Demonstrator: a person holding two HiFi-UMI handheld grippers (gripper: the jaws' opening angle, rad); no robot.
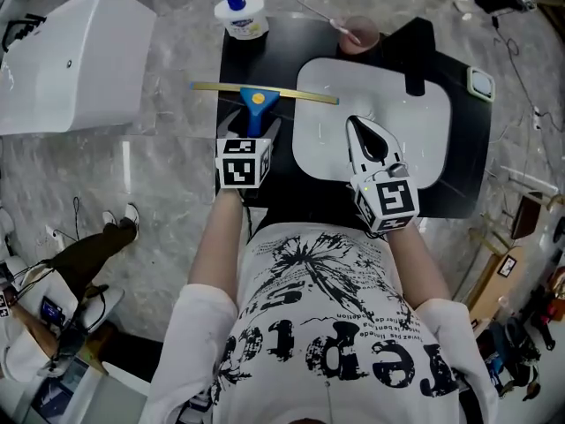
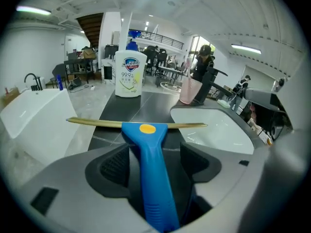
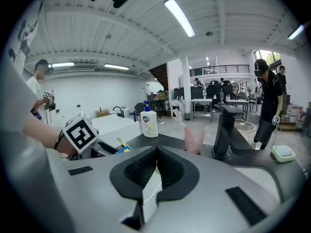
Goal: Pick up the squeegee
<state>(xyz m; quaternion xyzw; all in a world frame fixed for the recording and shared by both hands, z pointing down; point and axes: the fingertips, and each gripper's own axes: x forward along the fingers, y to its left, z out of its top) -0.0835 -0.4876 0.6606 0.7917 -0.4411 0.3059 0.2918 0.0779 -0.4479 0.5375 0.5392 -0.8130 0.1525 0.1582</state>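
Observation:
The squeegee [image 1: 256,98] has a blue handle and a long yellowish blade. It lies on the black counter [image 1: 231,67] with one blade end over the rim of the white sink [image 1: 428,117]. My left gripper [image 1: 251,132] is open, and the blue handle [image 2: 148,169] runs between its jaws. A gap shows beside the right pad in the left gripper view. My right gripper [image 1: 360,124] hovers over the sink basin, shut and holding nothing [image 3: 156,154].
A white soap pump bottle [image 1: 240,11] stands at the counter's far left corner. Beside it are a pink cup [image 1: 360,35] and a black faucet [image 1: 417,60]. A green dish [image 1: 481,84] sits at the right edge. A white tub [image 1: 71,56] stands to the left.

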